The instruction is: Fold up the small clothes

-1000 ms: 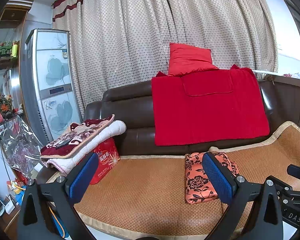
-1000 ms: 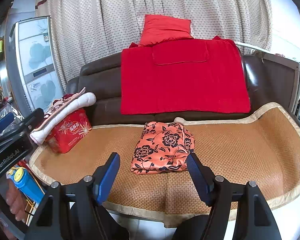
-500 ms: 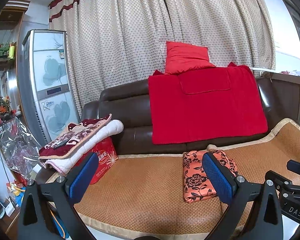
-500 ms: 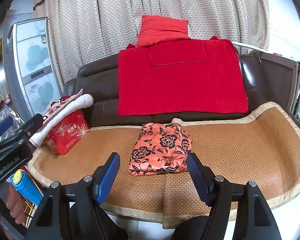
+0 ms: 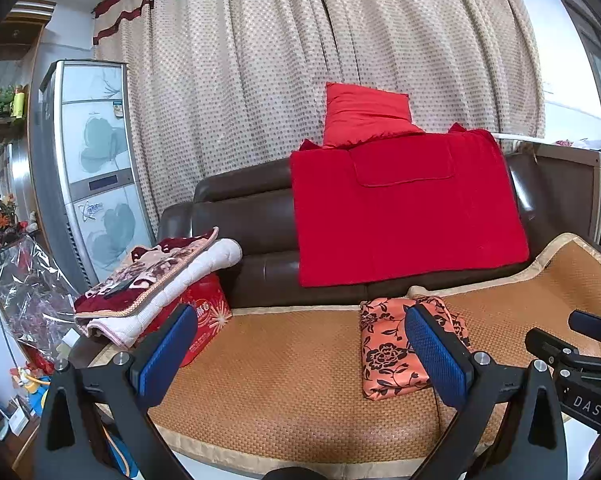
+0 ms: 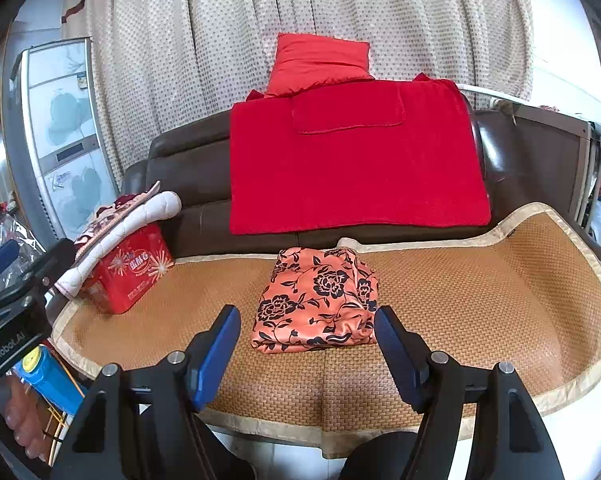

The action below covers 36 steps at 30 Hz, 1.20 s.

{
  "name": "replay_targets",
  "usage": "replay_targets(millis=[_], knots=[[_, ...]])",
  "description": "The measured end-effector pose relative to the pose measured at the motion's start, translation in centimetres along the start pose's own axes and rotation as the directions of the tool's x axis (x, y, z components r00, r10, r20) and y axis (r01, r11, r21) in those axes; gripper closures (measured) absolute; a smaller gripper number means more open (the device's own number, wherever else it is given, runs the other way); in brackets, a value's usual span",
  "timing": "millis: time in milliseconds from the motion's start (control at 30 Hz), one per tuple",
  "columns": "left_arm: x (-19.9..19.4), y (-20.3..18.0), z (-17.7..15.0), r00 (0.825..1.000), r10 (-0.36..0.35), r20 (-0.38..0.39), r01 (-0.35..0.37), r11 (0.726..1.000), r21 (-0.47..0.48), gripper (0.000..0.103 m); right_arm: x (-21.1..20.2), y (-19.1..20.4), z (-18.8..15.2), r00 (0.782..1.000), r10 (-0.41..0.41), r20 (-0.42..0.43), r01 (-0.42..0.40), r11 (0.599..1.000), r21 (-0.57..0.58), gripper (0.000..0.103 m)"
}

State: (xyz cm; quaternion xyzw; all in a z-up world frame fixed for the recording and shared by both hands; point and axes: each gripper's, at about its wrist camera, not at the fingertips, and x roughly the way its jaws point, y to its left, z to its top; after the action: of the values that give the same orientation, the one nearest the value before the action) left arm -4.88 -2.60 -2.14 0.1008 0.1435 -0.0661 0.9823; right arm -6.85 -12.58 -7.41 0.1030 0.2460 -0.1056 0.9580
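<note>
A folded orange garment with black flowers (image 6: 316, 300) lies on the woven mat (image 6: 480, 312) of the sofa seat, near the backrest. It also shows in the left wrist view (image 5: 388, 356), partly behind the right finger. My right gripper (image 6: 306, 356) is open and empty, held in front of the mat's near edge, short of the garment. My left gripper (image 5: 300, 360) is open and empty, to the left of the garment and apart from it. The right gripper's body shows at the right edge of the left wrist view (image 5: 580, 368).
A red blanket (image 6: 352, 160) and red pillow (image 6: 320, 60) drape the brown sofa back. A red box (image 6: 128, 272) with folded quilts (image 5: 156, 276) on top stands at the seat's left end. A tall cabinet (image 5: 92, 168) and curtains stand behind.
Both grippers have drawn slightly back and tilted up; the garment sits a little lower and farther in both views. The garment itself has not moved.
</note>
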Motion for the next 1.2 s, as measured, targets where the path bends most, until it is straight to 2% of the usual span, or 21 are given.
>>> replay_targets(millis=[567, 900, 1200], knots=[[0.1, 0.7, -0.5, 1.000, -0.025, -0.003, 0.025, 1.000, 0.000, 0.000, 0.3, 0.7, -0.1, 1.000, -0.003, -0.007, 0.003, 1.000, -0.013, 0.030], [0.7, 1.7, -1.1, 0.999, -0.033, -0.010, 0.033, 0.999, -0.018, 0.000, 0.2, 1.2, 0.3, 0.999, -0.026, 0.039, 0.025, 1.000, 0.019, 0.030], [2.0, 2.4, -1.7, 0.999, -0.037, -0.031, 0.036, 0.999, -0.026, 0.000, 1.3, 2.5, 0.6, 0.999, -0.032, 0.031, 0.033, 0.999, -0.007, 0.030]])
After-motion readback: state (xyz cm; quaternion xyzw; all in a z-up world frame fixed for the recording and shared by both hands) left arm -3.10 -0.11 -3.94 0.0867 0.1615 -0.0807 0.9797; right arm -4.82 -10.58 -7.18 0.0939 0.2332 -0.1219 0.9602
